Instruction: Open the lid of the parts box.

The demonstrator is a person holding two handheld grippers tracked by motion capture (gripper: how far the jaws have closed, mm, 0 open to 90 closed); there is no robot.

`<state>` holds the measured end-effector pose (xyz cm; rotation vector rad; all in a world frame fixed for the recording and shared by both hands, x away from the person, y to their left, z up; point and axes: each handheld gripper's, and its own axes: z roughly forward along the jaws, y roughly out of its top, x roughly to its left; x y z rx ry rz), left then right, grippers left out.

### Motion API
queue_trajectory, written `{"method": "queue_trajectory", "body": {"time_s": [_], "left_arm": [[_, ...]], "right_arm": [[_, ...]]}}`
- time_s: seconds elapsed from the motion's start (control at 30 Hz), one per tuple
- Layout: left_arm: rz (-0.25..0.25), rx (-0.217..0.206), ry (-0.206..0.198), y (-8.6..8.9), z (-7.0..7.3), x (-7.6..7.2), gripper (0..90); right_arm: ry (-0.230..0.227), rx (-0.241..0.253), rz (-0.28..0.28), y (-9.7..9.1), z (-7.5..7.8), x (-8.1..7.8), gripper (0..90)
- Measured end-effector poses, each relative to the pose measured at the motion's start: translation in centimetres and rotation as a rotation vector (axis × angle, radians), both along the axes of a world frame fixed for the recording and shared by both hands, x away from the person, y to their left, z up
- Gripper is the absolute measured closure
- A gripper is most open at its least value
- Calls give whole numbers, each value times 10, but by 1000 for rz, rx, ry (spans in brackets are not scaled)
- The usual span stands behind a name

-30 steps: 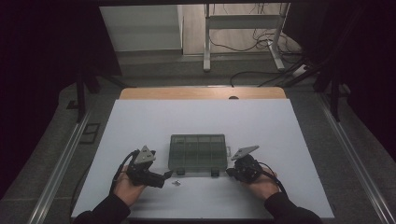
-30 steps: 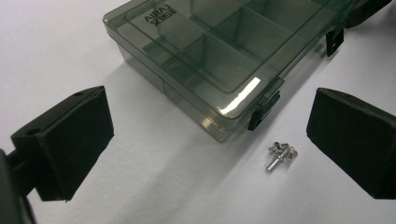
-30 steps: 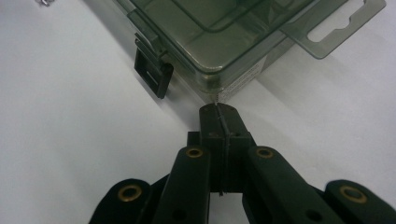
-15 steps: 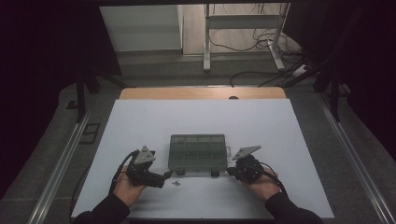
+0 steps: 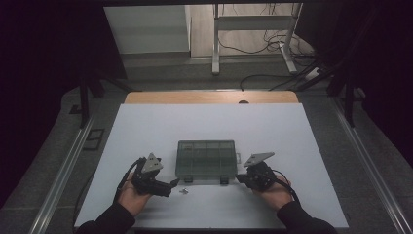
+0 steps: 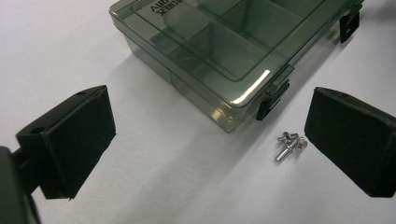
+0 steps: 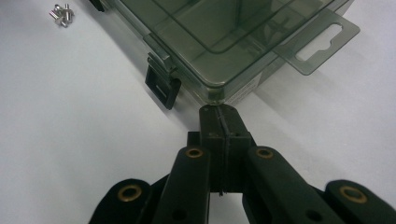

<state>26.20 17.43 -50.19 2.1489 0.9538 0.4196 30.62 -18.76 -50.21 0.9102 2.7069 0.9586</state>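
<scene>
A smoky clear box [image 5: 206, 159] sits on the white table [image 5: 146, 131] near its front edge, midway between the two hands. Its lid is down, and dividers show through it, splitting the inside into compartments. Black latches [image 7: 163, 86] sit on the front wall and a hang tab [image 7: 322, 39] sticks out of one end. A few small silver screws [image 6: 290, 143] lie loose on the table just in front of the box. The left gripper [image 5: 171, 184] has its jaws wide apart around nothing, close to the screws. The right gripper [image 7: 219, 112] has its jaws pressed together, tips at the box's near corner, perhaps touching it
</scene>
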Motion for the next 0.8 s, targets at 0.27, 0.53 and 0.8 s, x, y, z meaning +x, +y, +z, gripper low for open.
{"method": "queue_trajectory", "body": {"time_s": [0.27,0.53,0.8], "left_arm": [[6,-24,-5,3,0,0,17],[7,-55,-7,5,1,0,8],[12,-64,0,5,1,0,7]], "right_arm": [[-2,-1,-5,-2,2,-1,886],[-3,0,-9,-3,3,-1,887],[-3,23,-17,-5,5,0,887]]}}
